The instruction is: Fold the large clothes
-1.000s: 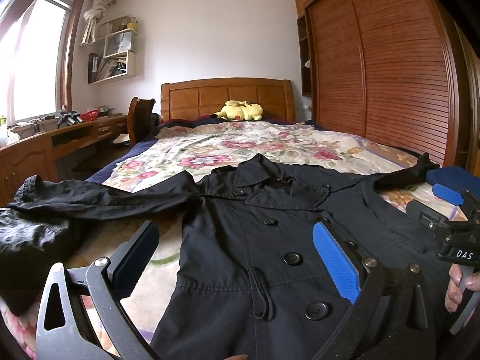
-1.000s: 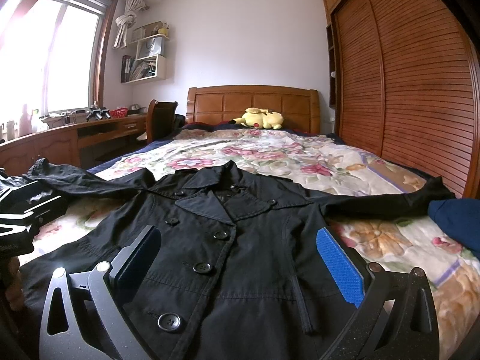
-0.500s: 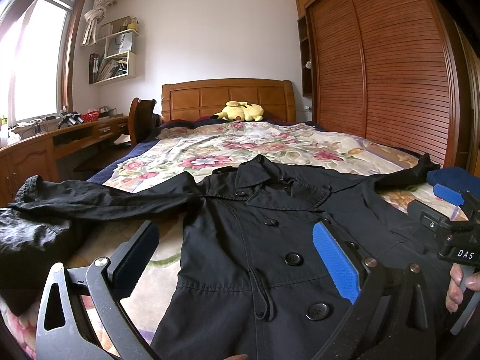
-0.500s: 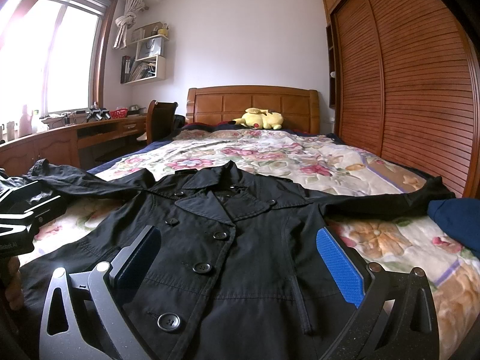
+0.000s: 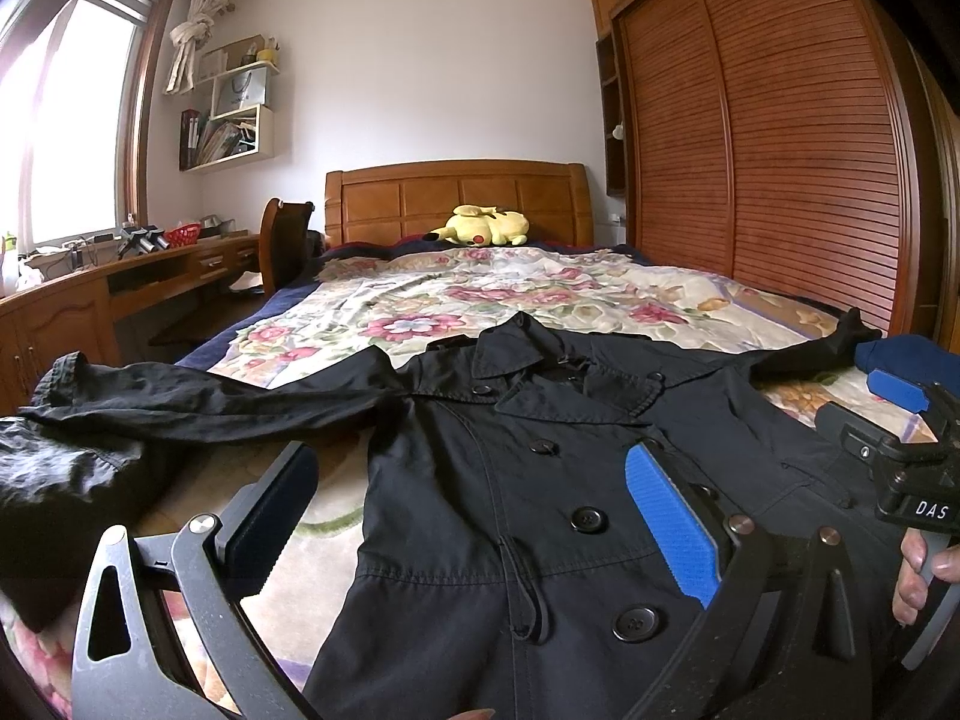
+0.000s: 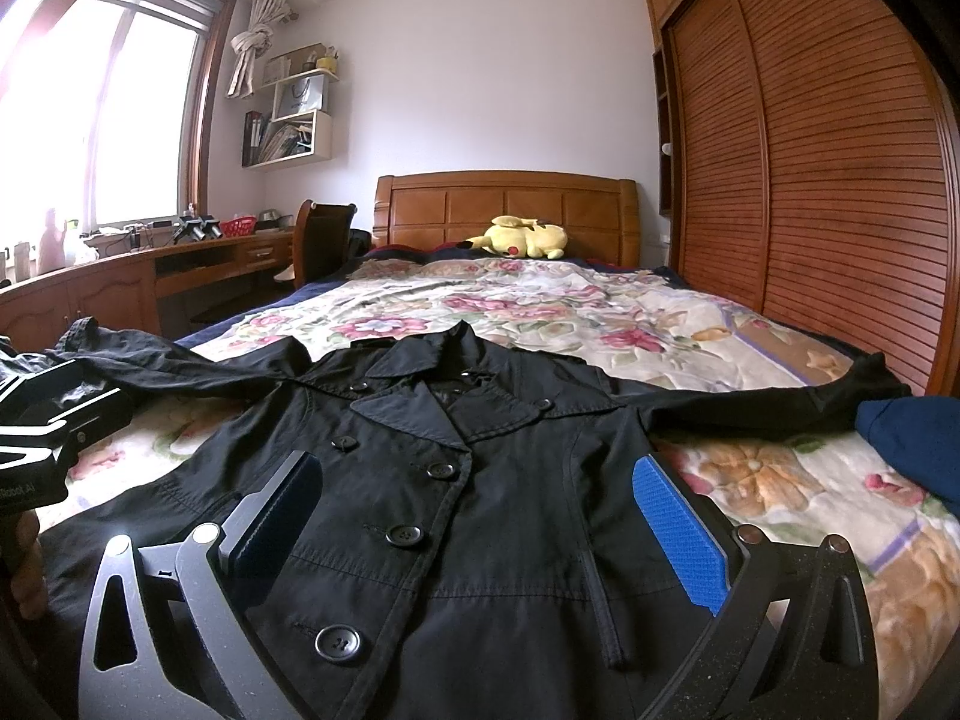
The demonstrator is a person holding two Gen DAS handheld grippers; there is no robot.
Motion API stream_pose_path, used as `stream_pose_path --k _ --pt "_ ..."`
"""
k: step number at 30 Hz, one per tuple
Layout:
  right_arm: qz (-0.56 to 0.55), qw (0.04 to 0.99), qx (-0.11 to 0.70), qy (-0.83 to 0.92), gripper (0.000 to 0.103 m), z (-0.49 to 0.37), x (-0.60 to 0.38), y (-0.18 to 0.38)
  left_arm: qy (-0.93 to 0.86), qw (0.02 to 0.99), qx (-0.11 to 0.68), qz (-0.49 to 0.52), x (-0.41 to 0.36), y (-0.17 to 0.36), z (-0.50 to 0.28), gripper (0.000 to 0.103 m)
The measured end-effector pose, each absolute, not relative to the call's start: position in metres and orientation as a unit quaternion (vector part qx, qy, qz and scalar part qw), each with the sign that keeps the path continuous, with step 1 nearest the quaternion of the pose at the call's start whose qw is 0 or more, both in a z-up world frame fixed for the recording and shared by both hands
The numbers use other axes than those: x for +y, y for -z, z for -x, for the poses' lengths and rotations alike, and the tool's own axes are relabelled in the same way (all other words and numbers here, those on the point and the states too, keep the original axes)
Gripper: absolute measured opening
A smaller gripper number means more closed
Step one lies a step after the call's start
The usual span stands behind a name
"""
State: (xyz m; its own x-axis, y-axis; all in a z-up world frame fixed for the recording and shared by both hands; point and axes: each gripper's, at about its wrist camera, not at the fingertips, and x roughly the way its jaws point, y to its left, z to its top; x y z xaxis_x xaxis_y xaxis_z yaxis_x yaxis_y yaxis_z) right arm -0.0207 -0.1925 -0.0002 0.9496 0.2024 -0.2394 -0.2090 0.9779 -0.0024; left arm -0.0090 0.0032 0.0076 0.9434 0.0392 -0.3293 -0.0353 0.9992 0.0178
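**Black coat laid out on the bed, folding not yet begun**

A black double-breasted coat (image 6: 456, 480) lies face up and buttoned on the floral bedspread (image 6: 600, 312), collar toward the wooden headboard (image 6: 504, 210) and hem toward the cameras. Both sleeves are spread out to the sides: the left sleeve (image 5: 198, 396) reaches the bed's edge near a dark crumpled garment (image 5: 54, 480), and the right sleeve (image 6: 768, 408) ends just beside a navy item (image 6: 912, 438). The left hand-held gripper (image 5: 474, 510) hovers over the lower left front panel with its jaws spread wide and nothing between them. The right hand-held gripper (image 6: 480, 522) hovers over the lower right front in the same open, empty state. No fold is visible in body or sleeves, so the task appears to stand at its start: the garment is flattened, while bringing in the sleeves and doubling the body are all left to do. A yellow plush toy (image 6: 528, 237) rests by the headboard, well apart from the coat.
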Motion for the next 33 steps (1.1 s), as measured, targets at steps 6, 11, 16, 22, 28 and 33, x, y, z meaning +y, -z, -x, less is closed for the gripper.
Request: stream_pose_path --k 6,11,16,22,28,33 --pt "0.014 0.987 0.120 -0.104 0.103 0.021 -0.192 0.000 -0.018 0.986 0.167 -0.006 0.003 -0.007 0.009 0.103" --pt "0.014 0.987 0.120 -0.104 0.103 0.021 -0.192 0.001 -0.018 0.986 0.167 -0.006 0.004 -0.007 0.009 0.103" --pt "0.014 0.987 0.120 -0.104 0.103 0.021 -0.192 0.001 -0.019 0.986 0.167 -0.006 0.005 -0.007 0.010 0.103" --pt "0.015 0.986 0.124 -0.108 0.103 0.019 -0.190 0.002 -0.019 0.984 0.174 -0.006 0.012 -0.010 0.007 0.103" --pt "0.011 0.983 0.133 -0.128 0.103 0.014 -0.184 -0.003 -0.029 0.983 0.180 -0.003 0.021 -0.010 0.003 0.103" --pt "0.007 0.979 0.139 -0.148 0.103 0.010 -0.179 -0.005 -0.040 0.982 0.187 -0.001 0.035 -0.008 -0.002 0.103"
